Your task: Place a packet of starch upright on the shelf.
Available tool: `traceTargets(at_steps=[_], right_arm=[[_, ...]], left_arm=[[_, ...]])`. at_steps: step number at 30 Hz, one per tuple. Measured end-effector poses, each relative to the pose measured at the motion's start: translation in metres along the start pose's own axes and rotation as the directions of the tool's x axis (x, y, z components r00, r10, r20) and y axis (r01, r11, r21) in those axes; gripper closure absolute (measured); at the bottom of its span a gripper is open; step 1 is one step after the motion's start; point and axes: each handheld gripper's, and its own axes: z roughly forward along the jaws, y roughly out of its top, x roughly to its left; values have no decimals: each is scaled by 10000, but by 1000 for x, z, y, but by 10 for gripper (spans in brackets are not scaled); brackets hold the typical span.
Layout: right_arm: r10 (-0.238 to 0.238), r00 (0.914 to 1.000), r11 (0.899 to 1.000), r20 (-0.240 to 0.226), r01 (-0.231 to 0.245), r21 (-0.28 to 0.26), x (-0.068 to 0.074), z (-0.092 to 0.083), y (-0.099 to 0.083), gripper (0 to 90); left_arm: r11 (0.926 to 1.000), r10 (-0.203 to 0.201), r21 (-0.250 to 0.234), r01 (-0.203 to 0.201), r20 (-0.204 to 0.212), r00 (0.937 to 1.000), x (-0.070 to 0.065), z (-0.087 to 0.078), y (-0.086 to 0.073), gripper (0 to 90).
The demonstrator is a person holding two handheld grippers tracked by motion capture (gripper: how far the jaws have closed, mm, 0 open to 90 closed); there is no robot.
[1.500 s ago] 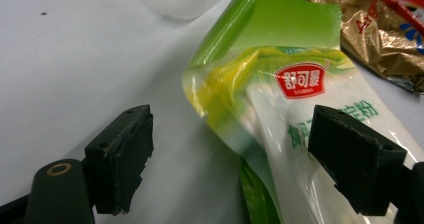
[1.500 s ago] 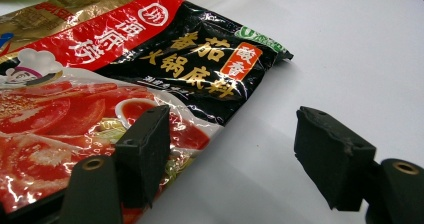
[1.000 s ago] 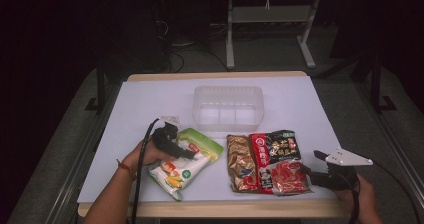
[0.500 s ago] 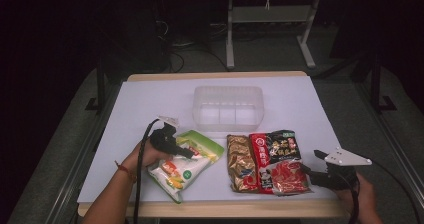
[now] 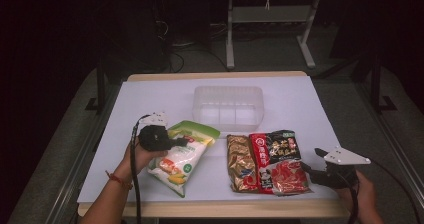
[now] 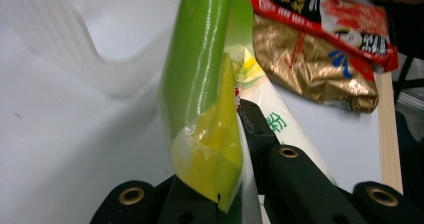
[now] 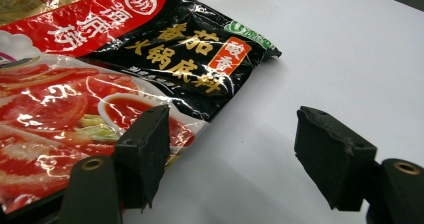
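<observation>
Near the front of the desk (image 5: 150, 104), the left gripper (image 5: 186, 141) has its jaws shut tight on the top edge of a green and white bag (image 5: 182, 161). In the left gripper view the green flap of the bag (image 6: 200, 84) stands up between the black jaws. The right gripper (image 5: 310, 166) sits at the front right, jaws wide apart and holding nothing. One jaw is just beside the corner of a red and black packet (image 7: 165, 49). The packet (image 5: 277, 156) lies flat, partly on top of a gold packet (image 5: 240, 164). Farther back, a clear plastic box (image 5: 228, 106) stands in the middle of the desk.
</observation>
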Motion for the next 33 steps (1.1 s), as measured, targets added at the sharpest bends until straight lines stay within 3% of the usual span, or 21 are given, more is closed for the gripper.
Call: traceTargets(at_steps=[1,2,6,10,14,16,20,22,25,27,28,31,33], right_arm=[[9,10000,10000,16,-10,5,0,1,0,298],[9,10000,10000,16,-10,5,0,1,0,298],[10,10000,10000,67,-10,3,-1,1,1,299],[44,9999,10000,114,-44,14,-1,1,1,299],[13,9999,10000,163,-12,-15,-2,1,1,301],[57,9998,10000,185,-57,0,-2,0,1,301],[79,9998,10000,207,-79,11,-3,1,0,300],[167,9996,9999,217,-168,20,-3,1,0,299],[186,9995,9998,251,-186,0,-3,0,0,301],[285,9993,9995,248,-282,-124,-3,-1,0,303],[307,9993,9994,230,-303,-160,-3,-1,0,305],[313,9992,9993,248,-308,-215,-3,-2,0,305],[277,9993,9995,258,-272,-183,-3,-2,0,304]], left_arm=[[9991,111,-415,-117,-146,9998,-5,-8,5,863],[9991,111,-415,-117,-146,9998,-5,-8,5,864],[9910,324,-1273,-412,-702,9970,-18,-24,13,870],[9844,387,-1676,-538,-921,9950,-23,-32,17,875],[9653,-229,-2609,-139,-1375,9902,-24,-39,18,878],[9534,-535,-3014,118,-1305,9900,-23,-41,18,880],[9492,-557,-3148,17,-1625,9851,-26,-39,21,880],[9393,-717,-3430,116,-1632,9840,-27,-37,25,880],[9330,-766,-3598,100,-1713,9822,-28,-35,31,881],[9233,-837,-3840,74,-1823,9797,-30,-34,40,881],[9156,-912,-4021,-5,-2087,9737,-31,-33,48,881],[9104,-950,-4138,38,-2000,9752,-31,-32,57,881],[9085,-993,-4179,-10,-2181,9709,-31,-30,66,881]])
